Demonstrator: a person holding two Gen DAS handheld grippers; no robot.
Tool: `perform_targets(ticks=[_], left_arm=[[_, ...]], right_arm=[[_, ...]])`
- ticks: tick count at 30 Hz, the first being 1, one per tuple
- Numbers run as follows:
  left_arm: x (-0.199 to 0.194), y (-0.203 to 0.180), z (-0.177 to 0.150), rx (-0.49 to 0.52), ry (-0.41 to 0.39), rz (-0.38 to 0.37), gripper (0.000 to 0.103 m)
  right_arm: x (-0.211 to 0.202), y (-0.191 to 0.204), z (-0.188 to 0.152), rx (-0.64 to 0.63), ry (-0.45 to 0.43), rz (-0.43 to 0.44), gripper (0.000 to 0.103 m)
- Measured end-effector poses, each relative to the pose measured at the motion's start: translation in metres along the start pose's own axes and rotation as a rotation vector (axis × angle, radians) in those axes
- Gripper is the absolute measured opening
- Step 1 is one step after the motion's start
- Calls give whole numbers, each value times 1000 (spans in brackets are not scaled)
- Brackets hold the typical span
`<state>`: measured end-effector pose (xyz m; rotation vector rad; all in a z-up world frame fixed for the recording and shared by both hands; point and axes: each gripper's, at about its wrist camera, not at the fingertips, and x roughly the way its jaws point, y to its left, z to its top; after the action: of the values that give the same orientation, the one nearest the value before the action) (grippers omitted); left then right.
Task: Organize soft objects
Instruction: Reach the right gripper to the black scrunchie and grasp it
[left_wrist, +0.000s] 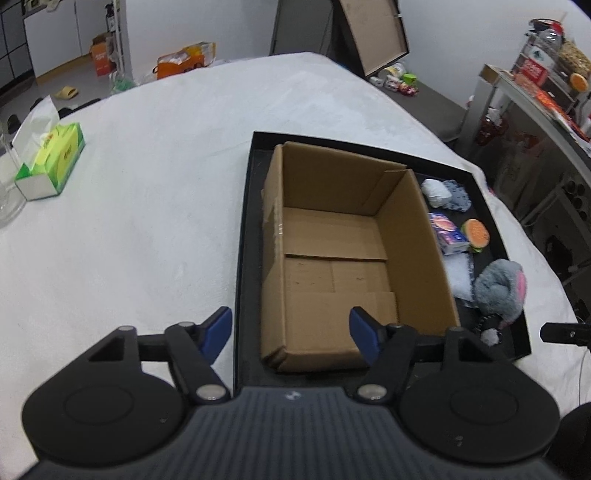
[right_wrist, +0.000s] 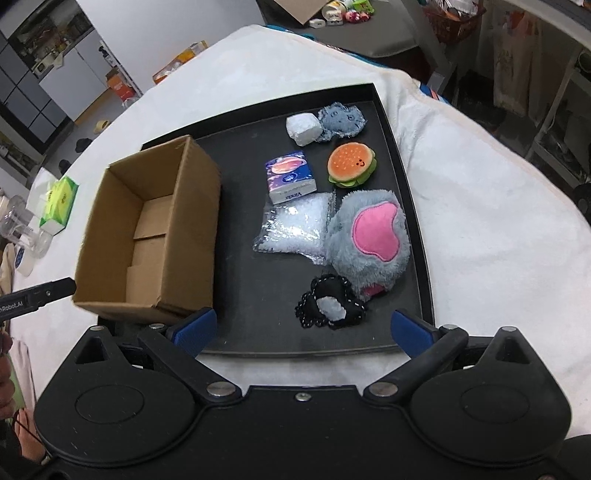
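I was working in a lived-in home room: a white blanket (left_wrist: 166, 184) covered the table, slippers (left_wrist: 65, 92) lay on the floor, and snack-laden shelves (left_wrist: 546, 74) lined the wall.

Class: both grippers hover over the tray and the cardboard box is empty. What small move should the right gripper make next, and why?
Probably lower the right gripper onto the black pouch and close. Its jaws stand open and empty, the pouch lies nearest them on the tray, and the cardboard box beside it holds nothing.
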<state>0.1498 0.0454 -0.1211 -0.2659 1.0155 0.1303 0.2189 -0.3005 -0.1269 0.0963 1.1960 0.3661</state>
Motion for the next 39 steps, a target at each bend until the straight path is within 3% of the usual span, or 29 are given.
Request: perform_targets(ticks=[8, 13, 22, 24, 25, 27, 28, 31, 39], left_arm=[[25, 11, 6, -23, 24, 27, 51], [38, 13, 11, -37, 52, 49, 36], [55, 5, 12, -27, 106, 70, 29], [59, 5, 12, -35, 120, 66, 22], [61, 5, 12, -40, 127, 66, 16], [61, 6, 12, -44, 131, 68, 13], [60, 5, 11, -41, 127, 73, 12], [58, 5, 11, -33, 121, 81, 13], [56, 7, 8, -51, 123, 65, 13]], right_arm=[[39, -7, 11, 38, 56, -29, 97], [54, -9, 15, 45, 82, -29, 97], [90, -16, 15, 62, 129, -46, 93], [97, -17, 14, 60, 143, -43, 83], [100, -16, 13, 55, 148, -44, 74], [106, -16, 11, 50, 168, -45, 54], [109, -17, 10, 53, 177, -44, 34], [112, -24, 8, 100, 204, 3, 22], [90, -9, 14, 25, 155, 48, 18]])
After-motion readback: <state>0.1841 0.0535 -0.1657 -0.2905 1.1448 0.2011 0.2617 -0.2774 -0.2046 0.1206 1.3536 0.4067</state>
